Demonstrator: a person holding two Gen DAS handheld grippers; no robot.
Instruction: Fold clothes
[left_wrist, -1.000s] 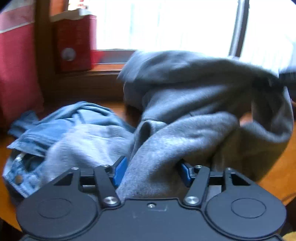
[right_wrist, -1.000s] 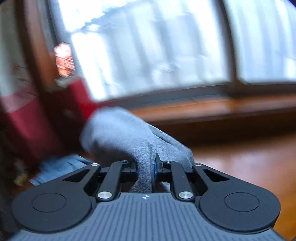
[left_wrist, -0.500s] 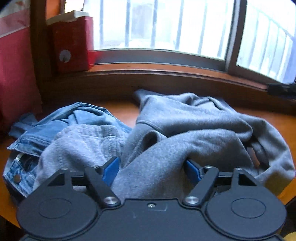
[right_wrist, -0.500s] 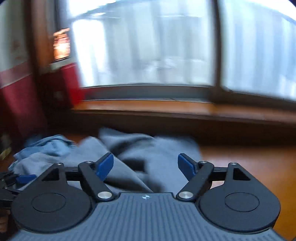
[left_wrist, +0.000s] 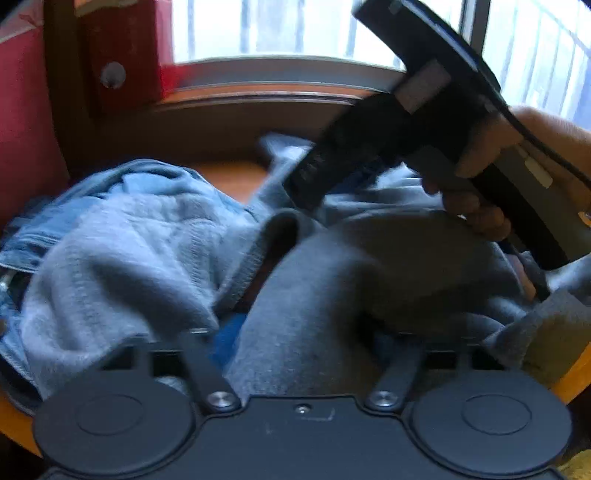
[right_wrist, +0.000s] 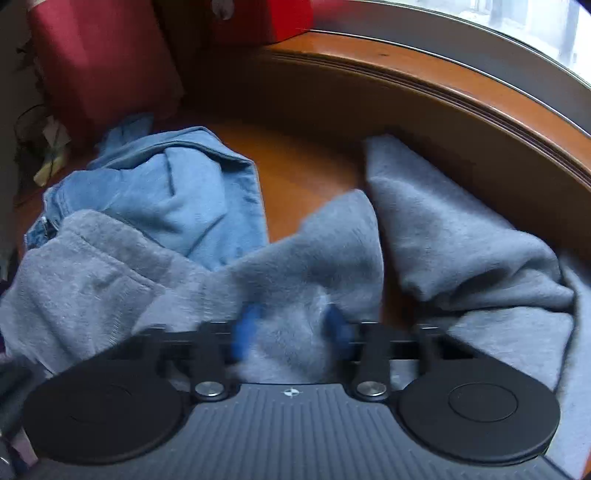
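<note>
A dark grey sweatshirt (left_wrist: 332, 295) lies crumpled on the round wooden table (left_wrist: 229, 177). My left gripper (left_wrist: 306, 332) has a thick fold of it between its jaws, which are closing; one blue pad (left_wrist: 225, 332) shows and the other is buried in cloth. In the right wrist view the sweatshirt (right_wrist: 461, 240) spreads to the right. My right gripper (right_wrist: 291, 325) points steeply down, its blurred blue pads (right_wrist: 247, 325) closing on a fold near the sweatshirt's left edge. The right tool's black housing (left_wrist: 369, 122) and the hand (left_wrist: 480, 177) holding it hang over the sweatshirt in the left wrist view.
Blue jeans (right_wrist: 166, 184) lie bunched at the table's left, with a paler grey garment (right_wrist: 85, 266) on top of them. A wooden window sill (right_wrist: 443, 74) curves behind the table. A red box (left_wrist: 122, 55) stands at the back left. Bare table wood (right_wrist: 306, 166) shows between the clothes.
The lifted sweatshirt has dropped onto the table. My right gripper let go, swung down and left, and closes on a new fold. The left jaws widened, then narrowed. The right tool entered the left view.
</note>
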